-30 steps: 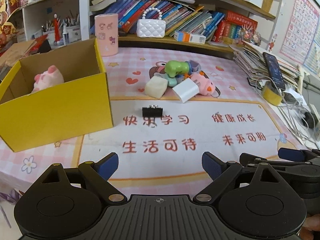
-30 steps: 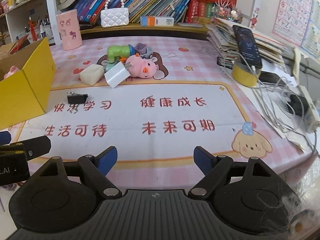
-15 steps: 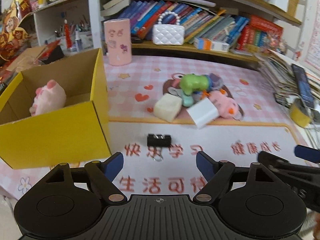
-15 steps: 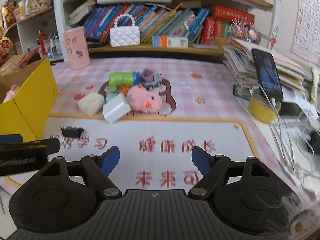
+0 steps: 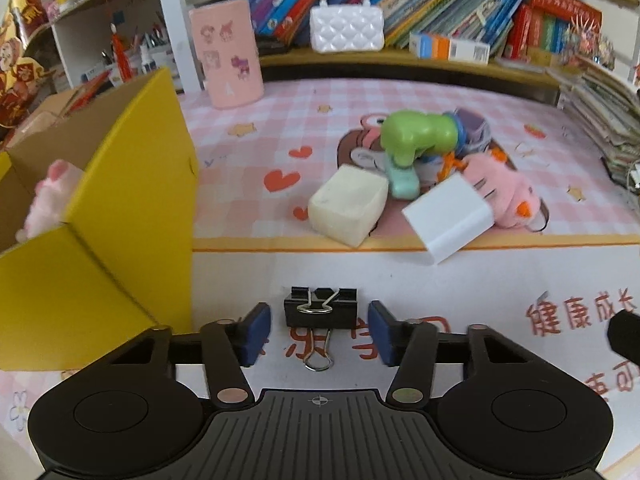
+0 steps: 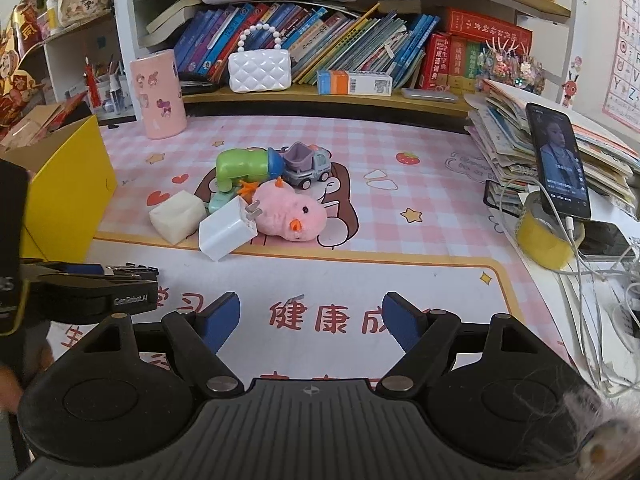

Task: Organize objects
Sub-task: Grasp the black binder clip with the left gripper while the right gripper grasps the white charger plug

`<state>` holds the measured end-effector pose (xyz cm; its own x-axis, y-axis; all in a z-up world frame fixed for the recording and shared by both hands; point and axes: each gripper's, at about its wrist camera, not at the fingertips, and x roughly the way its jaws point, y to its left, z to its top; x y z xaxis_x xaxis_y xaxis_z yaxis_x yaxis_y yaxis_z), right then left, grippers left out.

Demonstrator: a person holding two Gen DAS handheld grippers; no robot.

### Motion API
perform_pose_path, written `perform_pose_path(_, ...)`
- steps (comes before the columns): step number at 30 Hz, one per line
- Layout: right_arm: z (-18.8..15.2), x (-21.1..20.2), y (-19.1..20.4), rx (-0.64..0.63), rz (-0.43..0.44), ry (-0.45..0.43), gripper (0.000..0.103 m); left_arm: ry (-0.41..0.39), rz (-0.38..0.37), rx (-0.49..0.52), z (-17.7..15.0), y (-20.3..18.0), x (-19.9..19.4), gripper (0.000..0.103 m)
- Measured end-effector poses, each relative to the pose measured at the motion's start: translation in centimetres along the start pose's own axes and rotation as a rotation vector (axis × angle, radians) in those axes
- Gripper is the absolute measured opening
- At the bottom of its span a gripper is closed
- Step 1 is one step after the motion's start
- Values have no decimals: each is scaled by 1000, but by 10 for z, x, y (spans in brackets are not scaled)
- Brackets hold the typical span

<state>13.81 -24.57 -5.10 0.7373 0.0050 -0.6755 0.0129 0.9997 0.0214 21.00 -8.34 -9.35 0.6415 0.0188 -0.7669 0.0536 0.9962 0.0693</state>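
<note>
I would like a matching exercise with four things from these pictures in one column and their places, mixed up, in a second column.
Things:
1. black binder clip
2. pink plush pig
3. white quilted handbag
4. phone

Places:
A. inside the yellow box
B. on the wooden shelf, in front of the books
C. between the fingers of the left claw, which is closing
D. propped on a roll of yellow tape

Pairs: 1-C, 2-A, 3-B, 4-D
</note>
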Motion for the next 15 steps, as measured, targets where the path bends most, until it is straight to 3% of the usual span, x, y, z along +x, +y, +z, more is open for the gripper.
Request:
perform_pose_path(1, 1, 1, -1, -1, 5, 3, 78, 7, -13, 2, 0, 1, 3, 38)
perform_pose_path(4, 3, 8, -4, 6, 35, 14, 78, 4, -32, -2, -1, 3, 0, 38)
perform_pose_path(8, 10, 20, -7, 53, 98, 21, 78, -39, -41, -20, -3, 8, -28, 38)
perform_pose_path(12, 22, 47, -8, 143, 186, 53, 78, -26, -63, -56, -11, 17, -55, 38)
perform_pose_path(15, 34, 74, -4, 207, 259, 88, 70, -19, -66, -94, -20, 24, -71, 38)
